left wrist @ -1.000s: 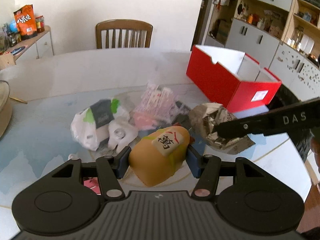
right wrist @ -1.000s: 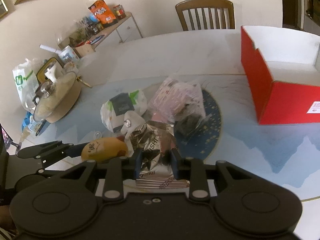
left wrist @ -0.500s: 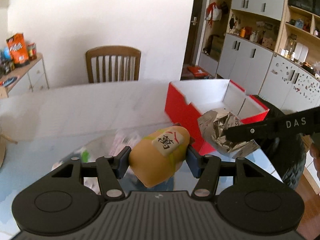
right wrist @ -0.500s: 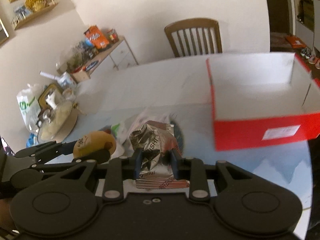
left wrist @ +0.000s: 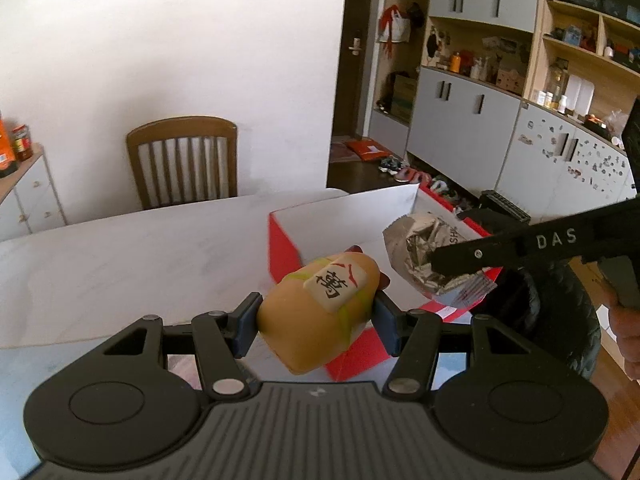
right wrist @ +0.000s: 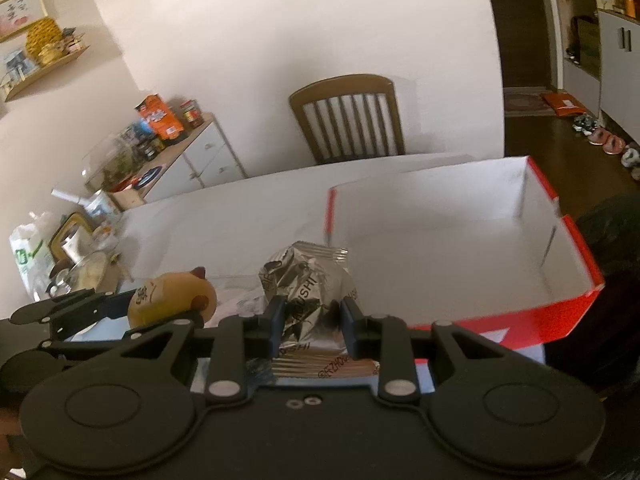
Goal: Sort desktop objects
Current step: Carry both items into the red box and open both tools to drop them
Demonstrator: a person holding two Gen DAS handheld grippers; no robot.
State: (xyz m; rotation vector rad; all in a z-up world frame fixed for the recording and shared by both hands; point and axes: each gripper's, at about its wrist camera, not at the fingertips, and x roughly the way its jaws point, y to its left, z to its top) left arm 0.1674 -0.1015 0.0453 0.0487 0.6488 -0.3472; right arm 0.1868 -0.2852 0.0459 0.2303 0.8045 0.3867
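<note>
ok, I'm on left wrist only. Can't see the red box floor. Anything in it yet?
Observer: No. The right wrist view shows the red box bare white inside.
Operator: Is the foil packet gripped square?
Observer: Yes. The right hand-held gripper pinches the foil packet across its middle, with the sealed edge toward the camera.
Operator: What's off my left edge?
Observer: Beyond the orange toy, a lidded pot and a white plastic bag.

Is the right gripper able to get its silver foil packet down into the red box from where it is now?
Probably yes. The right gripper holds the foil packet just before the red box, whose top is open and looks empty; nothing blocks it.
</note>
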